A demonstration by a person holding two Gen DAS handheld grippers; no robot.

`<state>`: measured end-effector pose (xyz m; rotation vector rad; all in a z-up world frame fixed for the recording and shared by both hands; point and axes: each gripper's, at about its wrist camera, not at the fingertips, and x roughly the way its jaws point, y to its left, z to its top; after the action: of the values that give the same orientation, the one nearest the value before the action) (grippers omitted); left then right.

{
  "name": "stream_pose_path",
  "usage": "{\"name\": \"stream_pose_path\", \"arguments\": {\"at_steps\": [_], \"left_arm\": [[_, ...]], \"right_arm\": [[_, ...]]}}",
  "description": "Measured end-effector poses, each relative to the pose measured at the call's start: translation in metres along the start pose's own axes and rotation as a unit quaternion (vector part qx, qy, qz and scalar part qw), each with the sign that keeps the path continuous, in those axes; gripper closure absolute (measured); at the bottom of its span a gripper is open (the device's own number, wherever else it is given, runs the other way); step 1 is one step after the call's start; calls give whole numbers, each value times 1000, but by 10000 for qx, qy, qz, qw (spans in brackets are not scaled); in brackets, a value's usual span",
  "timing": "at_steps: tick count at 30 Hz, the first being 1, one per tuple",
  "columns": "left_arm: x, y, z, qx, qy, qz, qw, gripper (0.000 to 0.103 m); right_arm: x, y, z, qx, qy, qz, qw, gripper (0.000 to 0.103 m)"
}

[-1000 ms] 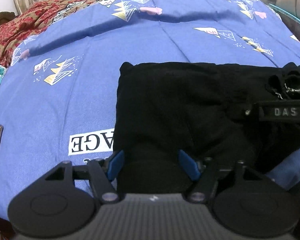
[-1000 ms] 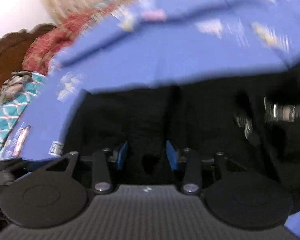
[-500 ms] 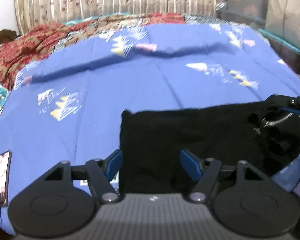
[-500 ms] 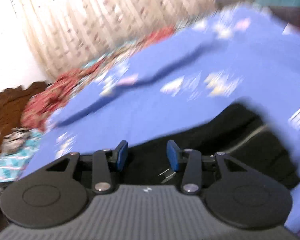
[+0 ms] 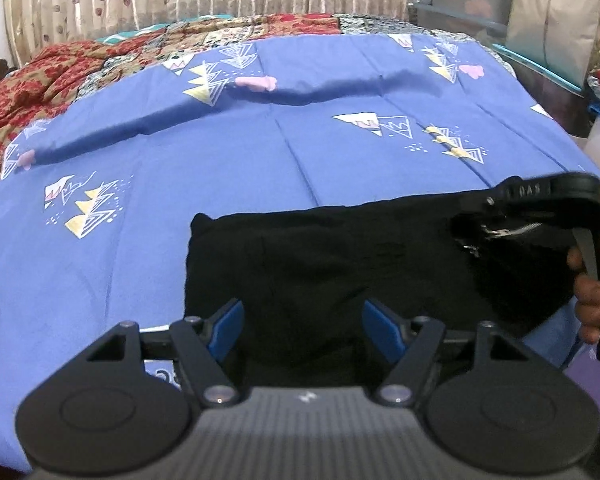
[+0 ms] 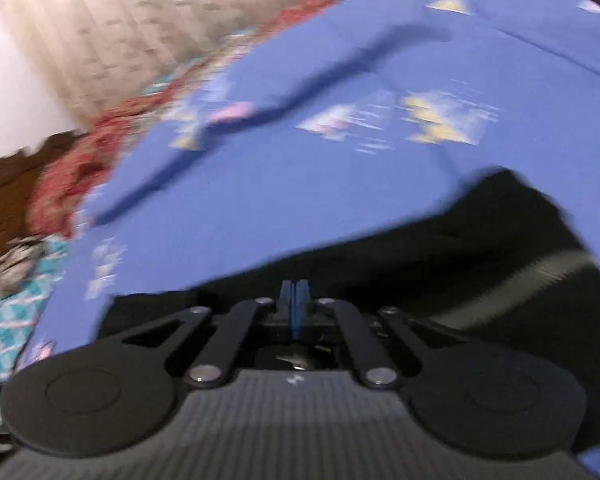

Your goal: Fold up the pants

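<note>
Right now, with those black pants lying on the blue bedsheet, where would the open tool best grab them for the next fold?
Probably the bare far-left corner of the black fabric pants, approached from the left over the blue patterned bedsheet. That edge lies flat and free, and the left tool stands open just short of it, while the right tool covers the zipper end.

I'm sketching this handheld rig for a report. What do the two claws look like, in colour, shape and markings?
Both alike: the left claw and right claw have blue finger pads on black linkage arms with silver pivot screws, two round black discs, and a ribbed grey body bearing a small white mark. No cables or sleeves are visible.
</note>
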<state>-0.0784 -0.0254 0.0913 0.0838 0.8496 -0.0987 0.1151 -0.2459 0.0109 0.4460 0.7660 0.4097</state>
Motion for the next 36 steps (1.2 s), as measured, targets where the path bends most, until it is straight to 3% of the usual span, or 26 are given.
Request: {"name": "stream_pose_path", "arguments": {"at_steps": [3, 5, 7, 9, 11, 13, 17, 22, 24, 25, 28, 31, 34, 36], "left_arm": [[3, 3, 3, -103, 88, 25, 9999, 36], [0, 4, 7, -165, 71, -80, 9998, 36], [-3, 1, 14, -111, -31, -180, 9998, 36], [-2, -7, 25, -9, -88, -378, 9992, 33], [3, -20, 40, 59, -112, -706, 9974, 30], [10, -38, 54, 182, -133, -973, 9950, 30], [25, -76, 73, 214, 39, -1567, 9874, 30], [43, -118, 87, 283, 334, -1907, 9807, 30], [48, -131, 96, 369, 422, -1962, 9790, 30], [50, -139, 102, 446, 463, -1994, 9778, 30], [53, -160, 118, 608, 498, -2018, 9763, 18], [55, -179, 130, 751, 555, -2042, 9745, 15], [60, -193, 135, 892, 694, -2048, 9723, 0], [64, -201, 134, 1096, 772, -1867, 9732, 0]], "right_arm": [[21, 11, 2, -138, 132, -150, 9997, 100], [20, 0, 3, 214, 142, -20, 9997, 96], [-8, -7, 1, 282, -215, 150, 9993, 95], [-37, -14, 2, 171, -598, 6, 9981, 89], [-66, -32, -3, 229, -946, -211, 9950, 64], [-93, -55, -11, 418, -1238, -515, 9901, 49], [-113, -105, -31, 1015, -1255, -835, 9833, 41], [-113, -135, -48, 1671, -1043, -714, 9778, 43], [-106, -129, -47, 1634, -825, -471, 9820, 63], [-104, -122, -46, 1488, -734, -496, 9849, 80], [-105, -96, -40, 1111, -768, -449, 9898, 83], [-112, -61, -38, 524, -927, -215, 9941, 84], [-111, -21, -45, -237, -936, -187, 9951, 84], [-112, -5, -53, -609, -944, -182, 9935, 84]]}}
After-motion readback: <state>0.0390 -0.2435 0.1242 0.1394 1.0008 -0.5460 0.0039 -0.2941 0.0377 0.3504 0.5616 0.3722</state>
